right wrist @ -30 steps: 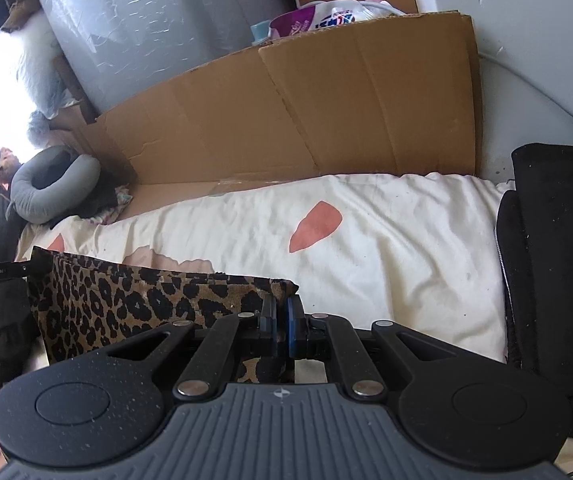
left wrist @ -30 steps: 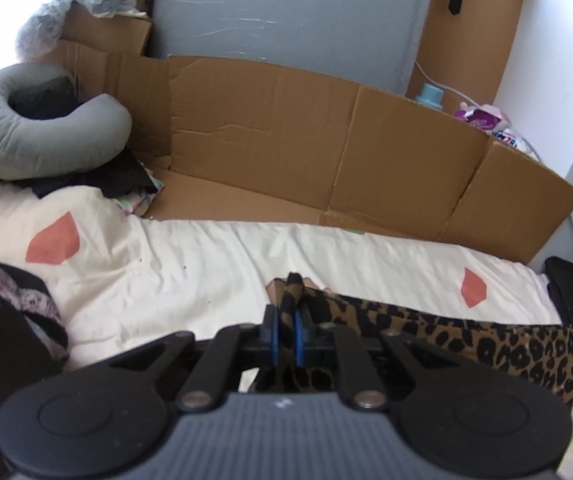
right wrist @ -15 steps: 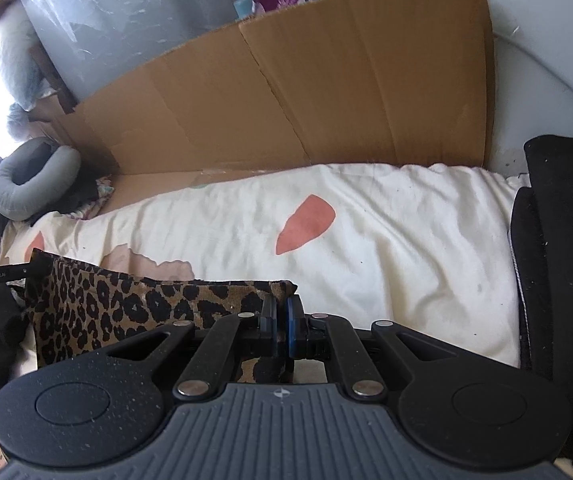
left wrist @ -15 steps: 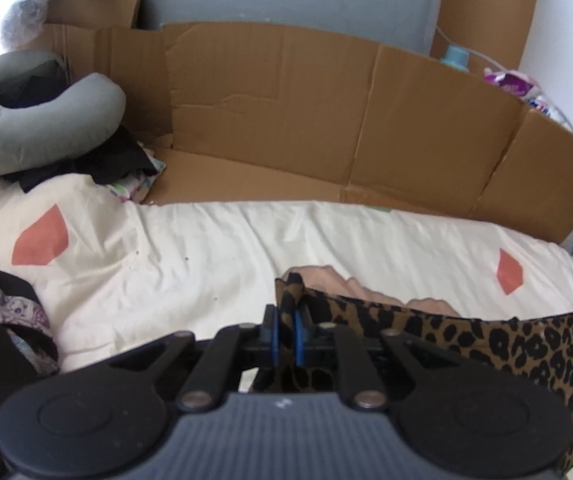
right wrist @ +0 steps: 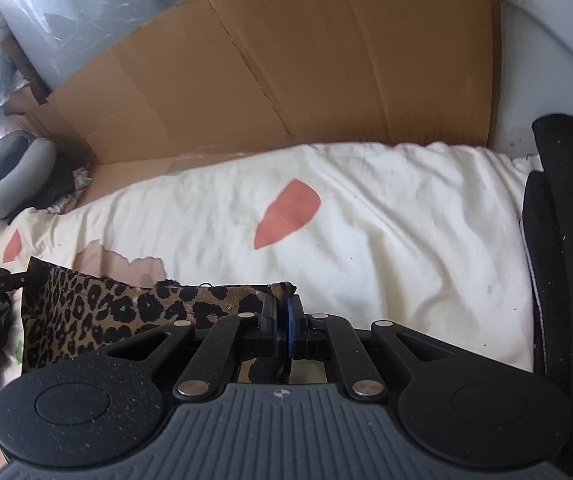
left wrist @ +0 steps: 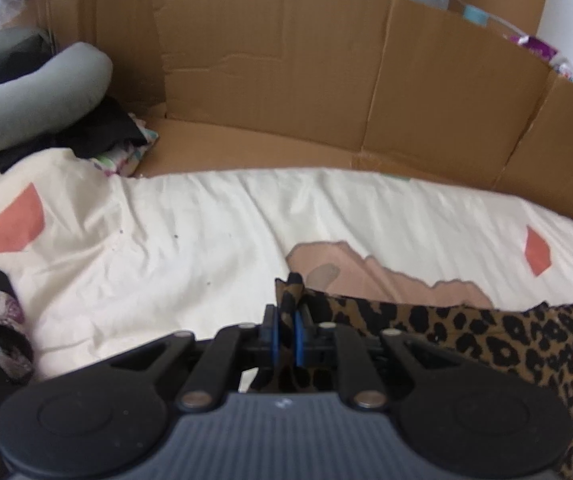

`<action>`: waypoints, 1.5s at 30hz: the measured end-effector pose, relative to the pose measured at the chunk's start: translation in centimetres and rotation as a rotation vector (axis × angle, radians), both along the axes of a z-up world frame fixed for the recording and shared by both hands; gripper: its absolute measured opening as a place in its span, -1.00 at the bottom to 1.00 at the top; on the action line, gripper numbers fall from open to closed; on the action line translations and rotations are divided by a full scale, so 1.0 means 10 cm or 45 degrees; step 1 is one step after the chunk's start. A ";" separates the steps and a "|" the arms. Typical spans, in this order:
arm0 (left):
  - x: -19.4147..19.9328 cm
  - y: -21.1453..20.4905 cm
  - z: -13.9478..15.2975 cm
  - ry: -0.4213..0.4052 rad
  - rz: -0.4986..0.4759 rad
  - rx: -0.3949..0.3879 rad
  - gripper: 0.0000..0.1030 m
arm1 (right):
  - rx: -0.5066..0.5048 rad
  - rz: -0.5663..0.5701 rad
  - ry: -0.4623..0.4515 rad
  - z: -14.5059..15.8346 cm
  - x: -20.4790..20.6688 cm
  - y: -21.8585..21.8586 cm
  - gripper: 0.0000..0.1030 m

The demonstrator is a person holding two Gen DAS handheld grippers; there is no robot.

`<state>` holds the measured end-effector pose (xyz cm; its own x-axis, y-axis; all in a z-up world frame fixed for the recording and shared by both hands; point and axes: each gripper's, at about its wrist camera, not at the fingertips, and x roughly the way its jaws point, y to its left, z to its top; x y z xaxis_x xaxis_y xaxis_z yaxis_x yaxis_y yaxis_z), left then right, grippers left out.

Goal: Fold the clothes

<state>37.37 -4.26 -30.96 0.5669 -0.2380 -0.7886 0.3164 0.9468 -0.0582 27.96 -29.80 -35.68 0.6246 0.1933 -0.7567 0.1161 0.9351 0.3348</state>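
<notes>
Left gripper and right gripper each pinch a top corner of the soft, limp leopard-print garment, stretched above the cream bedsheet

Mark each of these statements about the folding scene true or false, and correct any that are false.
1. Both hand-held grippers are shut on the leopard-print garment. True: the left hand-held gripper and the right hand-held gripper each pinch a top corner.
2. The garment lies folded flat on the bed. False: it is held stretched between the two grippers above the cream bedsheet.
3. Flattened cardboard stands behind the bed. True.
4. The grey neck pillow lies at the right end of the bed. False: it lies at the left end.
5. The bedsheet is plain blue. False: it is cream with orange-red patches.
</notes>
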 end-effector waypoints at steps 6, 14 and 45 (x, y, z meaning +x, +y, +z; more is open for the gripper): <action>0.02 -0.01 -0.04 0.007 -0.006 0.020 -0.84 | -0.026 0.013 -0.042 0.13 0.05 0.03 -0.95; 0.11 -0.09 -0.19 0.044 -0.015 0.066 -0.83 | -0.036 0.014 0.029 -0.03 0.21 0.04 -0.95; -0.30 -0.71 0.19 0.007 -0.135 -0.022 -0.50 | -0.093 0.207 -0.049 0.14 0.20 0.48 -0.73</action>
<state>34.33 -11.41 -29.05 0.5334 -0.3104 -0.7868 0.4146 0.9068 -0.0766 29.97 -25.02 -34.24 0.6182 0.2394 -0.7486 -0.0497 0.9625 0.2667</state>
